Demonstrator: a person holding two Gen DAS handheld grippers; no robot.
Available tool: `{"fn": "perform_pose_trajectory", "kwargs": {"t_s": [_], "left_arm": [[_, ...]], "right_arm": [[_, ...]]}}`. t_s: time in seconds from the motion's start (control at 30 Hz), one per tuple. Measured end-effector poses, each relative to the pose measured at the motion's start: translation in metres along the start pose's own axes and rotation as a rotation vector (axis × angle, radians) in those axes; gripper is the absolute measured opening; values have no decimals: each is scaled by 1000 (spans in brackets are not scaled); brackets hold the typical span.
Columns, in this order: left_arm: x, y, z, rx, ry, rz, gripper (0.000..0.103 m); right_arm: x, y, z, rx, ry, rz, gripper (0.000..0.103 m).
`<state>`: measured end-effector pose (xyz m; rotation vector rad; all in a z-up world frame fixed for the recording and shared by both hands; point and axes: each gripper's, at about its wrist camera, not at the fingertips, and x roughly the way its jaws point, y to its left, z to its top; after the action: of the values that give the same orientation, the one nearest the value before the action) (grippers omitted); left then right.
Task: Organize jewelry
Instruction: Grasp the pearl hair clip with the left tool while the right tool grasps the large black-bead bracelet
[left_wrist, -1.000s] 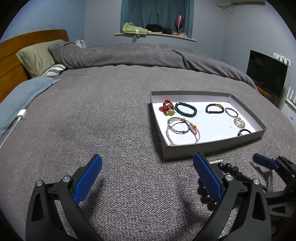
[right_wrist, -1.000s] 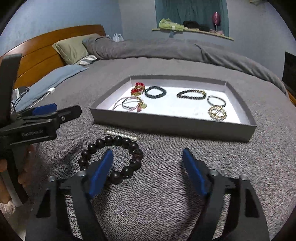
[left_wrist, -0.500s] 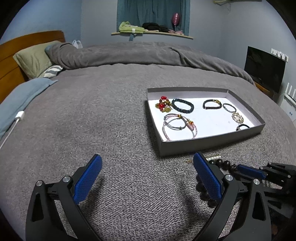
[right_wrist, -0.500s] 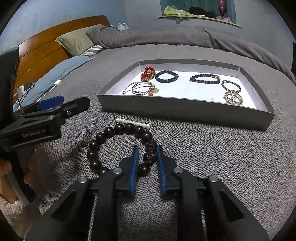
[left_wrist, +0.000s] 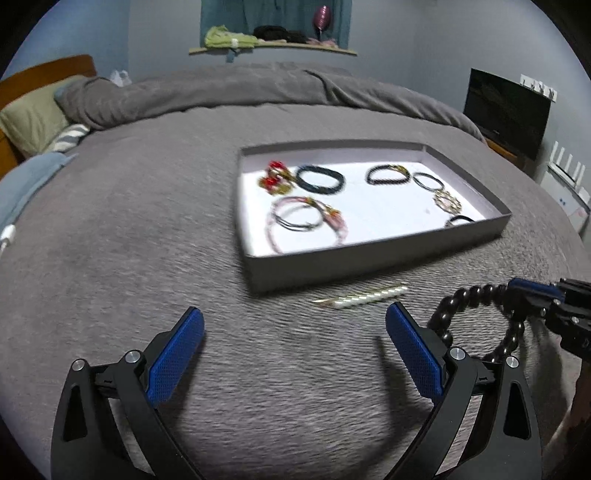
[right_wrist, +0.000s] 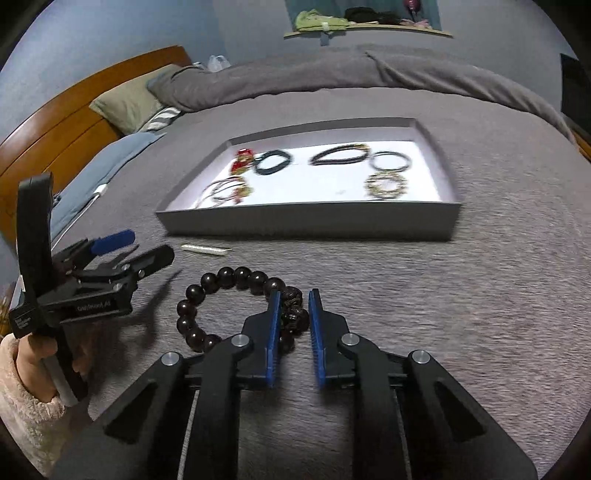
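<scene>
Right claw (right_wrist: 293, 310) had just closed from wide onto the dark bead bracelet (right_wrist: 236, 304), lifting it off the bed (right_wrist: 480, 314), near the tray (right_wrist: 306, 221). Left claw (left_wrist: 293, 354) wide, empty. Keep grip firm, clear the tray's near wall, set down in free space.

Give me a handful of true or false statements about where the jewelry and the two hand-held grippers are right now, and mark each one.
1. The right hand-held gripper is shut on the dark bead bracelet. True; its jaws have just been closing, with the beads between them.
2. The left hand-held gripper holds the pearl bar. False; it is open and holds nothing.
3. The pearl bar lies inside the tray. False; it lies on the grey blanket just in front of the tray.
4. A red beaded piece sits in the tray's far left corner. True.
5. The tray holds no jewelry. False; several bracelets already lie in it.
</scene>
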<state>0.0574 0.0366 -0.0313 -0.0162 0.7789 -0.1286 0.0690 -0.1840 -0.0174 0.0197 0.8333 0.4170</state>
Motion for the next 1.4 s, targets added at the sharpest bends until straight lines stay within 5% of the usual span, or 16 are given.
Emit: {"fn": "perform_pose_trajectory", "kwargs": {"t_s": [0.4, 0.57, 0.63, 0.83, 0.93, 1.03, 1.13, 1.4], "left_arm": [[20, -37, 3, -19, 33, -20, 94], [29, -40, 6, -20, 59, 14, 85], [30, -37, 6, -35, 63, 23, 74], [26, -30, 5, -58, 50, 2, 68], [23, -28, 4, -56, 45, -9, 68], [20, -28, 3, -43, 44, -15, 68], [14, -28, 4, -40, 35, -41, 68], [-14, -35, 7, 4, -30, -56, 68]], "right_arm": [[-4, -29, -5, 26, 20, -12, 15], [-2, -28, -6, 23, 29, -3, 16], [-1, -28, -6, 27, 29, 4, 16], [3, -21, -6, 16, 37, 19, 33], [6, -17, -6, 1, 38, 3, 34], [9, -14, -5, -12, 41, -13, 33], [10, -15, -5, -16, 35, -28, 15], [-22, -18, 6, 2, -119, 3, 15]]}}
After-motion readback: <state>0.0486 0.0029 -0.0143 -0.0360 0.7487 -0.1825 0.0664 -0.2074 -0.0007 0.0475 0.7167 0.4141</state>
